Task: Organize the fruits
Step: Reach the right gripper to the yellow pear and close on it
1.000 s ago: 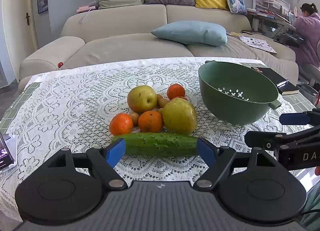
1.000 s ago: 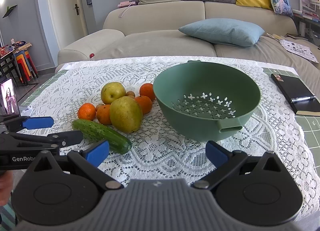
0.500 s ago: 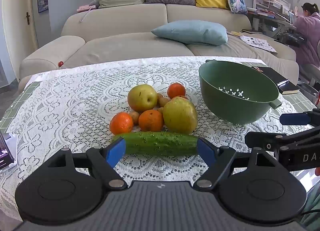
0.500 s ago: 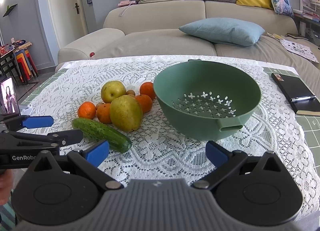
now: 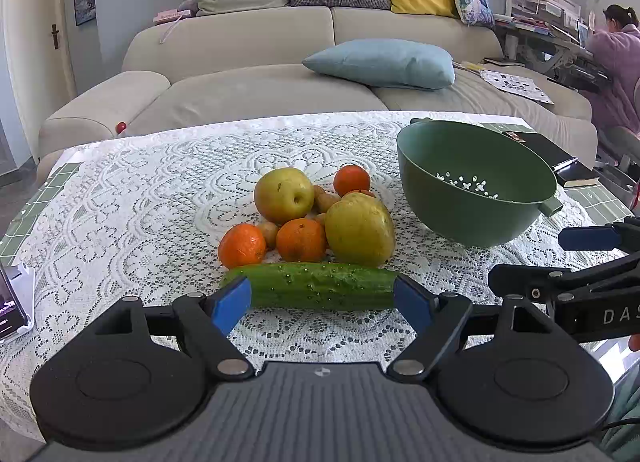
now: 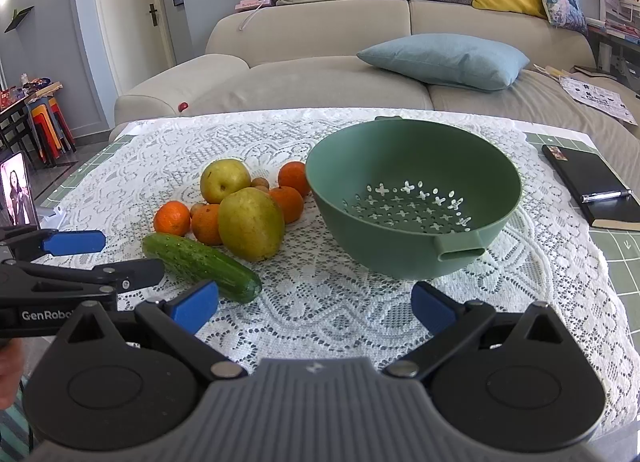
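Almost nothing had changed over the preceding second. The left gripper (image 5: 322,304) remained wide open and empty, its blue pads in line with the two ends of the cucumber (image 5: 318,285), which lay crosswise just ahead of them on the lace tablecloth (image 5: 132,198). The right gripper (image 6: 316,308) was also wide open and empty, with the green colander (image 6: 414,198) directly ahead of it and the fruit to its left. In both wrist views the scene sat very slightly lower than in the earlier frames, consistent with a small tilt or lift of the tools; no item had moved.

The fruit pile (image 5: 308,218), made up of pears, oranges and small brown fruits, stood just beyond the cucumber, untouched. The colander held nothing. Judged from this, sorting had not begun; the left gripper appeared poised for a first approach.
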The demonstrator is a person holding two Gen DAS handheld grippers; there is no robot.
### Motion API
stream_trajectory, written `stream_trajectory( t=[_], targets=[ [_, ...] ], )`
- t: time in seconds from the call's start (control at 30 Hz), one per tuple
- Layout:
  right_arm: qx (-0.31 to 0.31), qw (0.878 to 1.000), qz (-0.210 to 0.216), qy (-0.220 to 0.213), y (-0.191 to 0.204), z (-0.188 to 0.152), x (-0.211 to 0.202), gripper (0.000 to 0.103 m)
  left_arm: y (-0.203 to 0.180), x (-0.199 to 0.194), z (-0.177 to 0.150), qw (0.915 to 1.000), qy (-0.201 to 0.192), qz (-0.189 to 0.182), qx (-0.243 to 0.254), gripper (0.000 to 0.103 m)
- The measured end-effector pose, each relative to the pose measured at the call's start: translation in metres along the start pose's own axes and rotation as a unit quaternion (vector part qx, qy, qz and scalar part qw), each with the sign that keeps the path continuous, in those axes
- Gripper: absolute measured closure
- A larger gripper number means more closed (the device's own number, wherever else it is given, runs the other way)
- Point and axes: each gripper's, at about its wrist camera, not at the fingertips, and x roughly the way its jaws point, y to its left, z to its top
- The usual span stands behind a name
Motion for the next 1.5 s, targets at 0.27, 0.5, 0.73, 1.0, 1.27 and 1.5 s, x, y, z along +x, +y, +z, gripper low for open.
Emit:
stream_trajectory(
  t=[0.27, 0.5, 0.73, 1.0, 1.27, 1.5],
  targets=[
    [0.000, 1.000, 0.000, 0.002, -0.002, 0.001, 0.001, 0.004, 0.000, 0.000, -0.003, 1.0000, 0.002, 0.000, 0.001, 0.008],
    [0.002, 1.000, -0.001, 0.005, -0.003, 0.002, 0.001, 0.004, -0.001, 0.001, -0.005, 1.0000, 0.004, 0.001, 0.002, 0.008],
    [-0.001, 1.000, -0.002, 0.008, -0.003, 0.003, 0.006, 0.004, 0.000, 0.004, -0.002, 1.0000, 0.008, 0.004, 0.000, 0.008],
    [-0.015, 0.999, 0.028, -0.032, 0.000, 0.004, 0.008, 0.004, 0.030, 0.012, 0.004, 0.9979, 0.011, -0.006, -0.063, 0.019],
    [-0.011, 0.996, 0.086, -0.034, 0.010, 0.010, 0.027, 0.038, 0.041, 0.026, 0.004, 0.9966, 0.011, -0.025, -0.078, 0.040],
    [-0.020, 0.995, 0.098, -0.013, 0.023, 0.016, 0.062, 0.054, 0.060, 0.043, 0.010, 0.9910, 0.018, -0.050, -0.123, 0.052]
  ],
)
